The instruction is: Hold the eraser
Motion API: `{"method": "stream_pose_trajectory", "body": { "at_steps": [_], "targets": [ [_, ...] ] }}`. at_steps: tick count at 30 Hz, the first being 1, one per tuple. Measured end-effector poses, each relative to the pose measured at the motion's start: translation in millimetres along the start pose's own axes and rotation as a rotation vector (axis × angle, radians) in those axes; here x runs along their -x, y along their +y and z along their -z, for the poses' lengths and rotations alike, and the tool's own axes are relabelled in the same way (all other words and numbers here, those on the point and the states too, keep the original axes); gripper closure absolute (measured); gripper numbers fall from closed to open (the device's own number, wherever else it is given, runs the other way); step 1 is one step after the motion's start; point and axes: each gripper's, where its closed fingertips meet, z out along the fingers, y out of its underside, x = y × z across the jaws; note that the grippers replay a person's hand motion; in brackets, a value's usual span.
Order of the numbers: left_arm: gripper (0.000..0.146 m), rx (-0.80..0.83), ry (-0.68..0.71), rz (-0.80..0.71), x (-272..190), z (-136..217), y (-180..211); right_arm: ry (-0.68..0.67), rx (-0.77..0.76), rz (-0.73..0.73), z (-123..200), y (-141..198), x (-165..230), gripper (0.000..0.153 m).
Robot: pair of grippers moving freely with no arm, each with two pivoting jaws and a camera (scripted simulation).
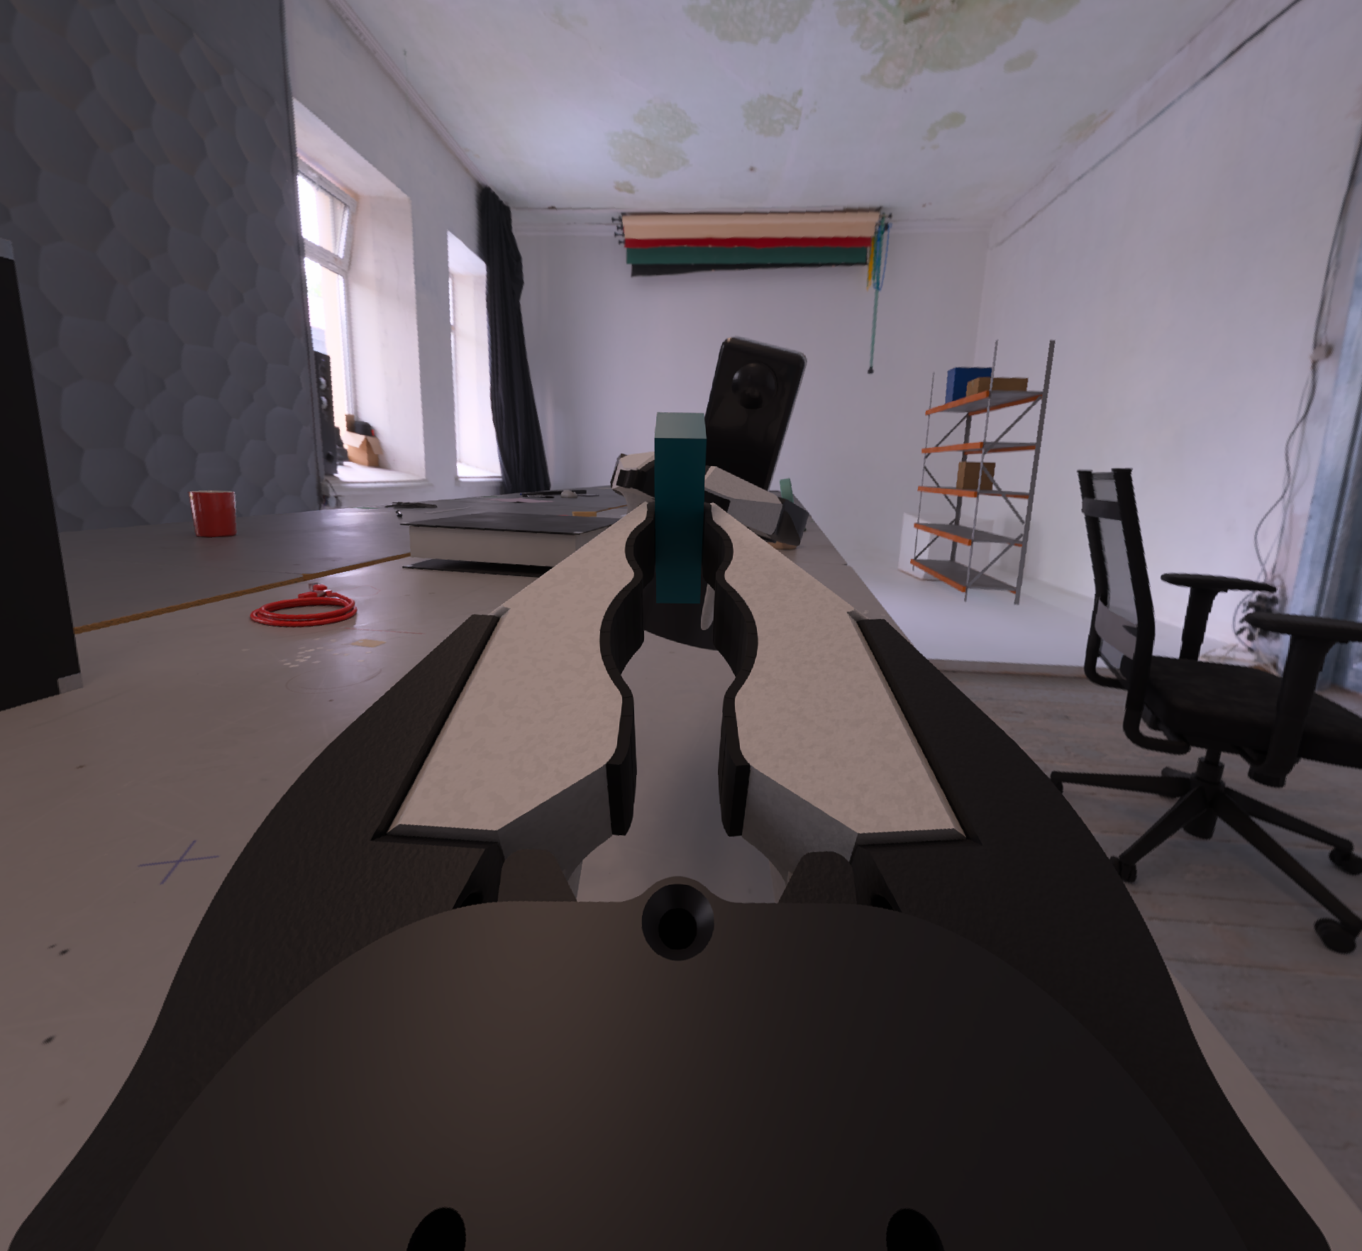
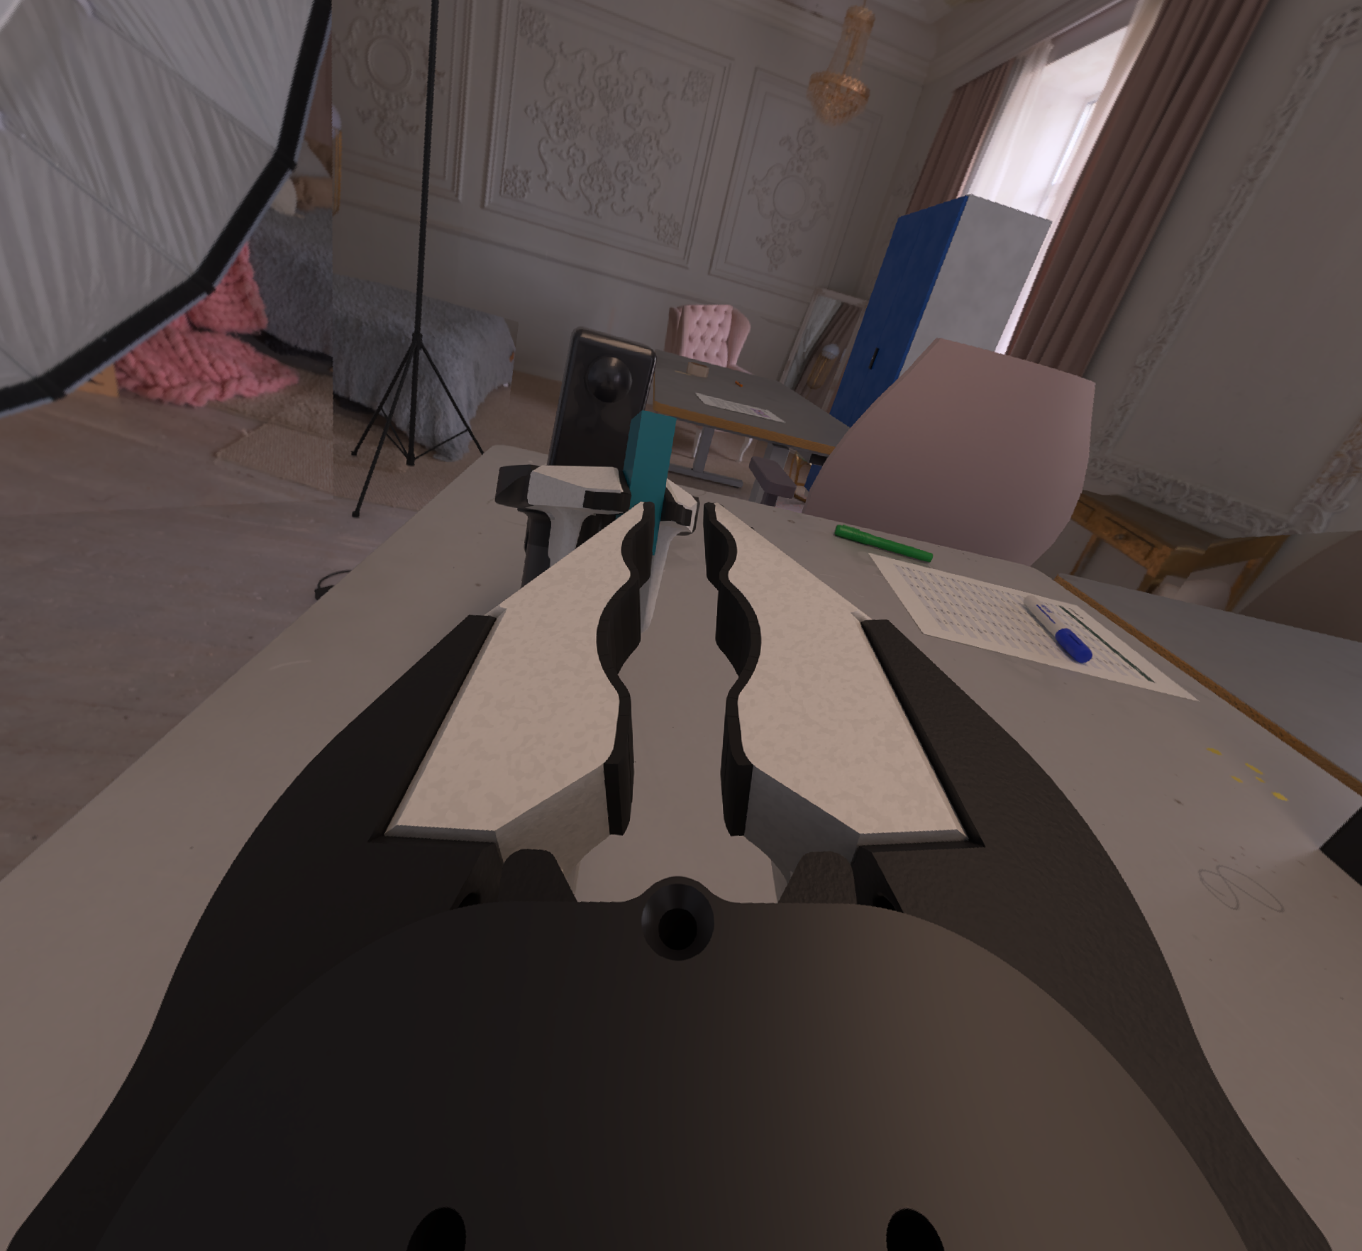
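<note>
The eraser (image 1: 679, 508) is a teal block standing upright, above the grey table (image 1: 221, 736). My left gripper (image 1: 678, 515) is shut on it, one fingertip on each side. In the right wrist view the eraser (image 2: 650, 456) shows beyond my right gripper (image 2: 676, 515), a little left of its gap, clamped between the left gripper's fingers (image 2: 582, 487). The right gripper's jaws stand a narrow gap apart with nothing between them. Its fingers (image 1: 744, 497) and black camera body show behind the eraser in the left wrist view.
A red cup (image 1: 213, 513), a red cable coil (image 1: 304, 607) and a thick book (image 1: 501, 537) lie on the table's left. A green marker (image 2: 883, 543), a paper sheet (image 2: 951, 596), a blue-capped marker (image 2: 1059, 628) and a pink rounded object (image 2: 958, 456) are near the right gripper. An office chair (image 1: 1209, 670) stands off the table.
</note>
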Motion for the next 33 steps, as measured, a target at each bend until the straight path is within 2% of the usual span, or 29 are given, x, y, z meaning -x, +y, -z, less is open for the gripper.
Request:
{"method": "stream_pose_trajectory", "body": {
  "at_steps": [11,18,33],
  "targets": [
    [0.135,0.034,0.034,-0.06,-10,-4,5,-0.033,0.005,0.013,-4,-1,10,0.136],
    [0.135,0.041,0.041,-0.066,-12,-4,7,-0.029,-0.009,0.028,-6,-2,14,0.14],
    [0.135,0.062,0.05,0.016,-10,-4,13,-0.006,0.018,0.049,-4,4,13,0.141]
  ]
}}
